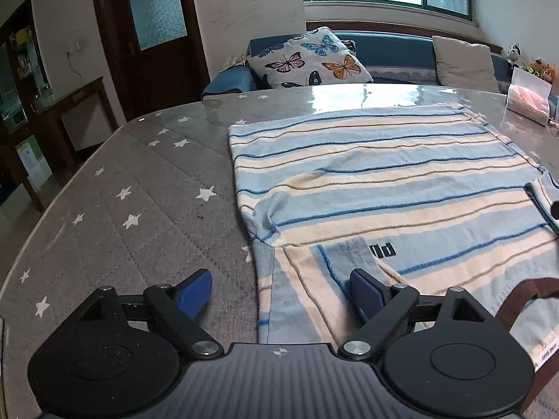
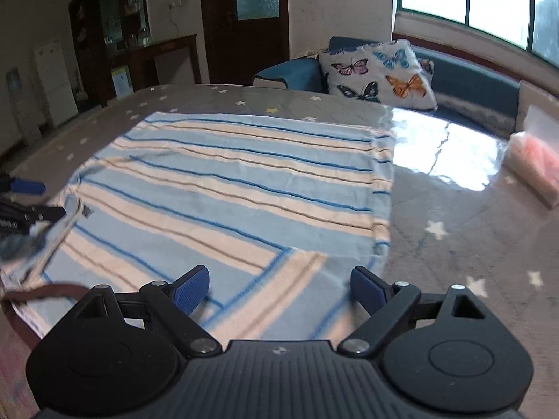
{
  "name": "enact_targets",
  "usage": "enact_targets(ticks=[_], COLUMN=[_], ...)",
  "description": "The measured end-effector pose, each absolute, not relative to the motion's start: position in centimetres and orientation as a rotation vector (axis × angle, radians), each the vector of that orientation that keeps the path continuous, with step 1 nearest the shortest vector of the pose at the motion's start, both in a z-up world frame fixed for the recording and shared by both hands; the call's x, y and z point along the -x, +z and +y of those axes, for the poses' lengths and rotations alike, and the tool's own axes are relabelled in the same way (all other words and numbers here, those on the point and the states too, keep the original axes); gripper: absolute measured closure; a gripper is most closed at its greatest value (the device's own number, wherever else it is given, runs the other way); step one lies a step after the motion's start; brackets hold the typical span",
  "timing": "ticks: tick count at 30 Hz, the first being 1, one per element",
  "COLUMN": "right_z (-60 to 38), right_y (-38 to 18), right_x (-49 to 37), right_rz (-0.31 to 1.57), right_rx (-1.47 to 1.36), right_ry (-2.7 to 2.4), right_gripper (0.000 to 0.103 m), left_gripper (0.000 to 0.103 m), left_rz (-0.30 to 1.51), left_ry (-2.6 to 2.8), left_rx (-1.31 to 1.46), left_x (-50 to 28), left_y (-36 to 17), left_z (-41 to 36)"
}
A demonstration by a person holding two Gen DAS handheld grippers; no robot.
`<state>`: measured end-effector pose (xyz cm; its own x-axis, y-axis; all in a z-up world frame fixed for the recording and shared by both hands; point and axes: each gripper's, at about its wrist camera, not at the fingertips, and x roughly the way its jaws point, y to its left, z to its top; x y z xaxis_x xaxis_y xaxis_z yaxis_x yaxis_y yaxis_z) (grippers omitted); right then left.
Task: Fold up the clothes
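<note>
A striped garment [image 1: 384, 181] in light blue and cream with thin blue and brown lines lies flat on the table, its sides folded inward. My left gripper [image 1: 281, 286] hangs open over its near left edge, with one pad [image 1: 195, 289] above the bare table cover and the other on the cloth. Nothing is pinched between them. In the right wrist view the same garment [image 2: 227, 181] fills the middle. My right gripper [image 2: 279, 288] stands open just above its near right corner, holding nothing. A brown neck trim [image 2: 45, 291] shows at the near edge.
The table [image 1: 122, 216] wears a grey quilted cover with white stars under glossy clear plastic. A plastic bag with pink contents [image 2: 534, 167] sits at the far right. Behind the table stand a blue sofa [image 1: 394, 49] and a butterfly pillow [image 1: 311, 59].
</note>
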<state>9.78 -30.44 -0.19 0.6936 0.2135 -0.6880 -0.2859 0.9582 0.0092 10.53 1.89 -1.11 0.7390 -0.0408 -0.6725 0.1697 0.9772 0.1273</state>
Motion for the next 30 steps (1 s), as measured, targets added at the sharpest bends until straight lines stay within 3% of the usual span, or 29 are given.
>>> enact_targets(ticks=[5, 17, 30], right_z=[-30.9, -29.4, -28.8], right_y=[-0.2, -0.8, -1.2], right_x=[-7.4, -3.3, -3.3], right_rz=[0.747, 0.703, 0.696], right_rx=[0.153, 0.216, 0.226], right_ry=[0.243, 0.284, 0.276], right_gripper=[0.013, 0.012, 0.009], left_gripper=[0.007, 0.001, 0.0], left_rz=[0.723, 0.676, 0.642], left_ry=[-0.129, -0.164, -0.178], left_rx=[-0.186, -0.268, -0.353], left_x=[-8.9, -4.5, -2.6], left_y=[-1.2, -1.4, -1.7], left_z=[2.0, 0.7, 0.0])
